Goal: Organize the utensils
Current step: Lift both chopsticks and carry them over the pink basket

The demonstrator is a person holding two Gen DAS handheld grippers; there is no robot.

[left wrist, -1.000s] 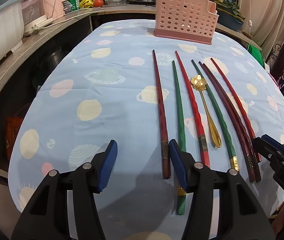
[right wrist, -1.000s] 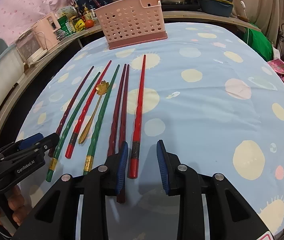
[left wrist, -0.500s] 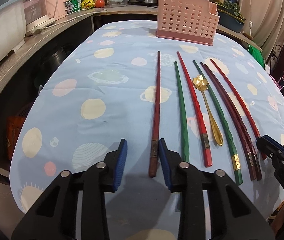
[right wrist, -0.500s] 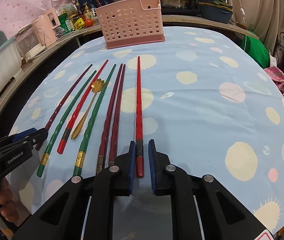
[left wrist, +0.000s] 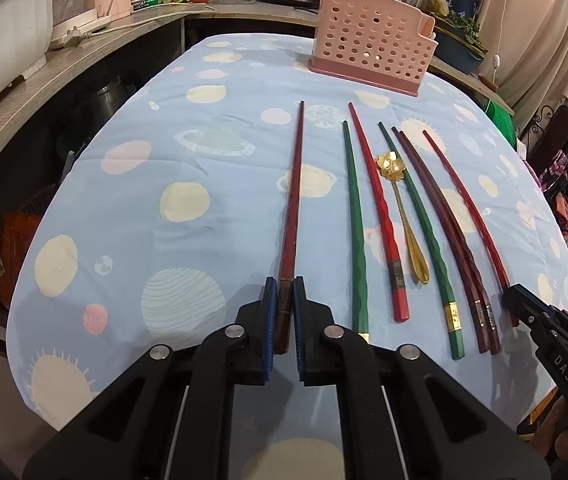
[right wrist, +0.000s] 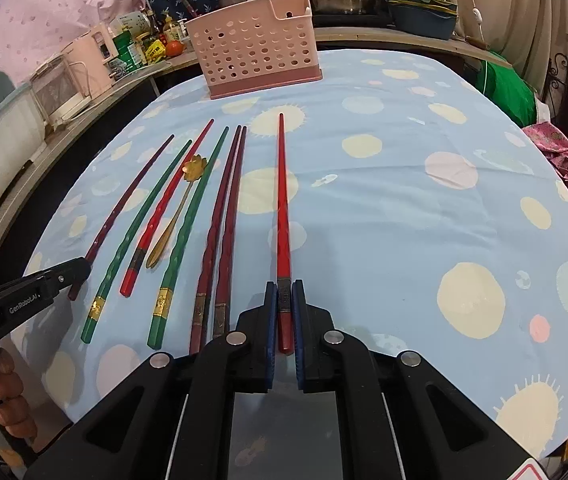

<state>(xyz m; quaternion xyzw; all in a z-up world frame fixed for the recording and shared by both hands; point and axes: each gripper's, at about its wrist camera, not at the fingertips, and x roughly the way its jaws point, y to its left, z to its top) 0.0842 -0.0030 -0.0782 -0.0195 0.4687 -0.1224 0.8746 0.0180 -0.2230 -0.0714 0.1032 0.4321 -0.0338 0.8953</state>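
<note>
Several long chopsticks and a gold spoon [left wrist: 403,216] lie side by side on the blue spotted tablecloth. My left gripper [left wrist: 284,312] is shut on the thick end of the leftmost dark red chopstick [left wrist: 293,196], which lies along the cloth. My right gripper [right wrist: 284,312] is shut on the thick end of the rightmost bright red chopstick [right wrist: 282,200]. Between them lie green chopsticks [left wrist: 355,220], another red one [left wrist: 379,216] and a dark red pair [right wrist: 224,216]. A pink perforated utensil basket [left wrist: 371,48] stands at the far end of the table; it also shows in the right wrist view [right wrist: 254,48].
The table's near edge runs just below both grippers. A wooden counter [left wrist: 64,64] with appliances, bottles and pots wraps around the left and back. Green cloth [right wrist: 507,88] and a chair stand at the right.
Both grippers closed from open onto the thick ends of their chopsticks. The dark red chopstick has swung away from the green one and the bright red one away from the pair.
</note>
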